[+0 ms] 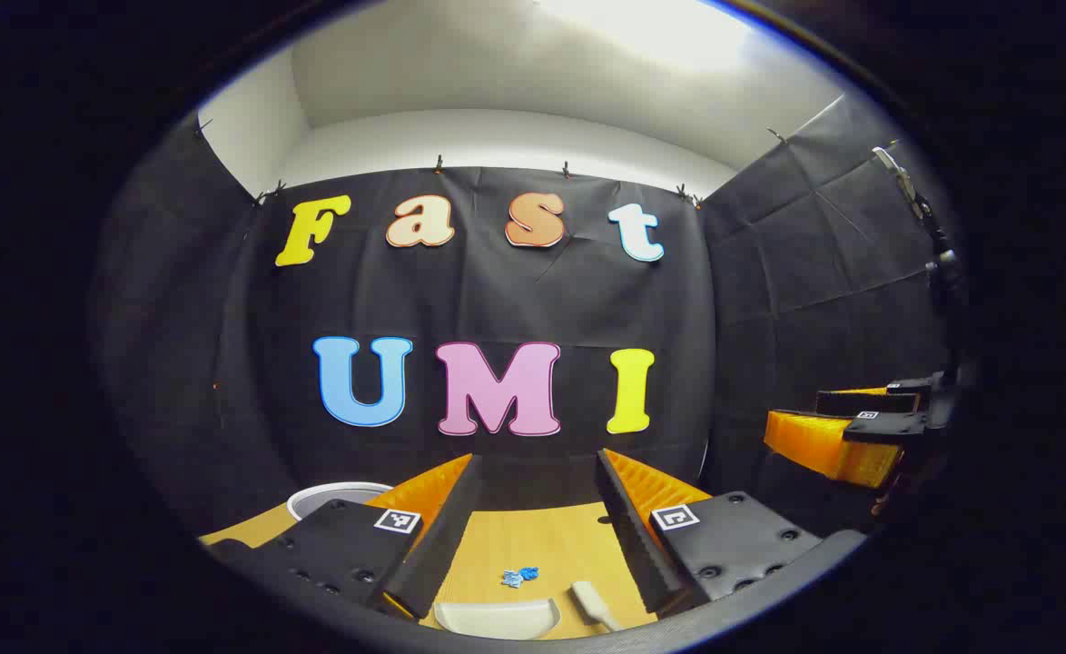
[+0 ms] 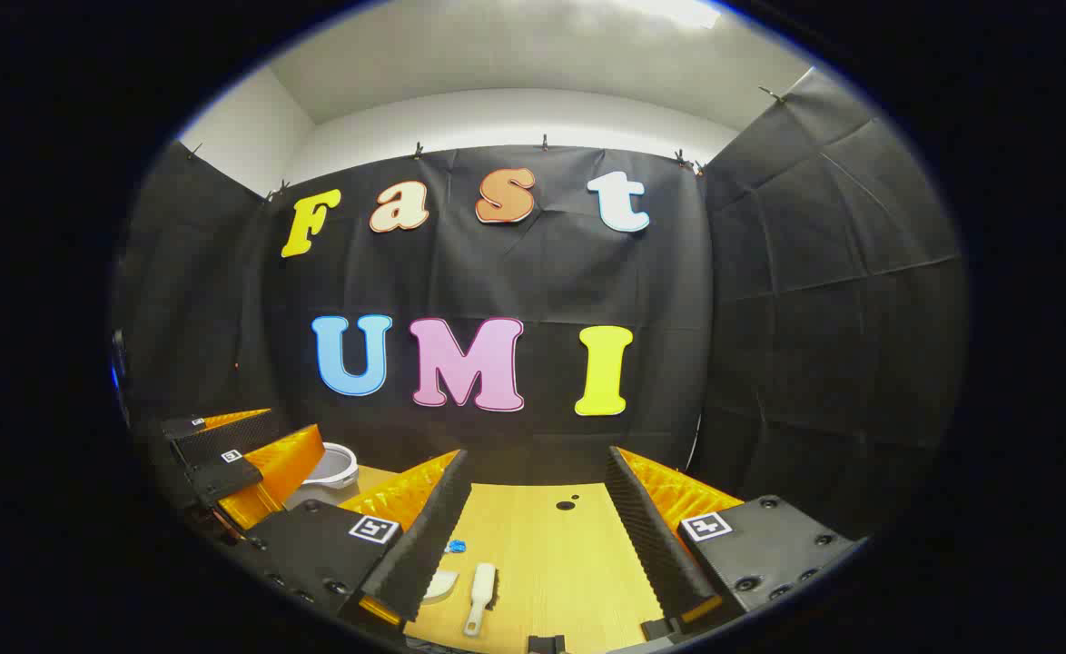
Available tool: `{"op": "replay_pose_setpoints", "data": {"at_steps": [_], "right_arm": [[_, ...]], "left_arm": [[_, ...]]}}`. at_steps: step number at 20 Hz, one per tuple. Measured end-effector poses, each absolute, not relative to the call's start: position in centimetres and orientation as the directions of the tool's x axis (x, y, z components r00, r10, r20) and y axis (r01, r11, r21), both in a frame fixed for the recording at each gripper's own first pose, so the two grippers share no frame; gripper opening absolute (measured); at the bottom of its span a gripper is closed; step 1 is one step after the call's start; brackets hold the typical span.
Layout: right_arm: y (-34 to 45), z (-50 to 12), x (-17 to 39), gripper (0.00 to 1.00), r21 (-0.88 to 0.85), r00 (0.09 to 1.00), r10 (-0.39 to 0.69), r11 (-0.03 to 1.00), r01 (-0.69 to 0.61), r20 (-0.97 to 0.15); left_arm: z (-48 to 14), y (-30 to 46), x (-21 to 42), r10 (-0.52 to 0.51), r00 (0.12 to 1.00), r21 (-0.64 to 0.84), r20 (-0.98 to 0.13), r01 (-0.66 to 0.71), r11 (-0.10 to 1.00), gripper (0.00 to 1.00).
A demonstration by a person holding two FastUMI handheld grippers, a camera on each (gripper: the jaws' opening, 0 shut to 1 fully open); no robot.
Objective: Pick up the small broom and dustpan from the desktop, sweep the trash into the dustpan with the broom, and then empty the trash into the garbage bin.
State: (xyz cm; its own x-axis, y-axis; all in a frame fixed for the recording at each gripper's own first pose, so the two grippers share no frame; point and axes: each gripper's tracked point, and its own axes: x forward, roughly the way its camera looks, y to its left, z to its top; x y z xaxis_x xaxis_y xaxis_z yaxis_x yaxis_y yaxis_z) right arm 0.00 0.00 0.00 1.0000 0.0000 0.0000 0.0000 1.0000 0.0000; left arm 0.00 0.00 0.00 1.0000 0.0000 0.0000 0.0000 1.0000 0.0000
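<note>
On the table (image 1: 533, 545), the dustpan (image 1: 497, 618) lies between the spread left gripper (image 1: 537, 509) fingers—trash (image 1: 520, 575) behind it, broom (image 1: 595, 604) beside it, bin (image 1: 329, 497) far left—right gripper (image 2: 537, 509) also spread, empty.

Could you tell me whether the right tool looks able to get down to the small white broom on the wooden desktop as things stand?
Probably yes: the right tool is open, the small white broom lies flat between its fingers, and nothing covers it.

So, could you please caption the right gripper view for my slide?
Open right gripper above the desktop, broom and dustpan untouched.
</note>
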Motion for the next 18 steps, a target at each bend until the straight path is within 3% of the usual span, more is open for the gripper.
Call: {"op": "replay_pose_setpoints", "data": {"at_steps": [2, 7, 8, 10, 12, 13, 18], "right_arm": [[0.0, -0.1, -0.1, 0.92, 0.006, 1.0, -0.003, 1.0, 0.003, 0.0], [0.2, -0.1, -0.1, 0.96, 0.021, 1.0, -0.013, 1.0, 0.013, -0.001], [0.2, -0.3, -0.2, 0.92, 0.025, 1.0, -0.012, 1.0, 0.012, -0.005], [0.4, -0.2, -0.4, 0.96, 0.027, 1.0, -0.01, 1.0, 0.01, -0.004], [0.3, -0.1, -0.6, 0.96, 0.019, 1.0, -0.014, 1.0, 0.014, 0.002], [0.3, -0.2, -0.7, 0.92, 0.017, 1.0, -0.019, 1.0, 0.019, 0.001], [0.2, -0.4, -1.1, 0.92, 0.017, 1.0, -0.03, 0.999, 0.03, -0.004]], "left_arm": [[0.3, -0.3, 0.1, -0.012, 1.0, 0.012, 0.005, 0.012, 1.0, 0.75], [1.9, -0.4, -0.3, -0.03, 0.998, 0.002, 0.056, 0.03, 1.0, 0.75], [1.6, -0.3, -0.2, -0.027, 0.998, 0.004, 0.05, 0.026, 1.0, 0.75], [0.8, 0.1, -0.2, -0.014, 1.0, 0.002, 0.018, 0.014, 1.0, 0.75], [0.6, 0.1, -0.5, -0.015, 1.0, -0.011, 0.005, 0.015, 1.0, 0.75], [0.6, 0.2, -0.6, -0.011, 1.0, -0.011, -0.001, 0.011, 1.0, 0.75], [0.4, 0.4, -1.1, -0.002, 1.0, 0.012, -0.003, 0.002, 1.0, 0.75]]}}
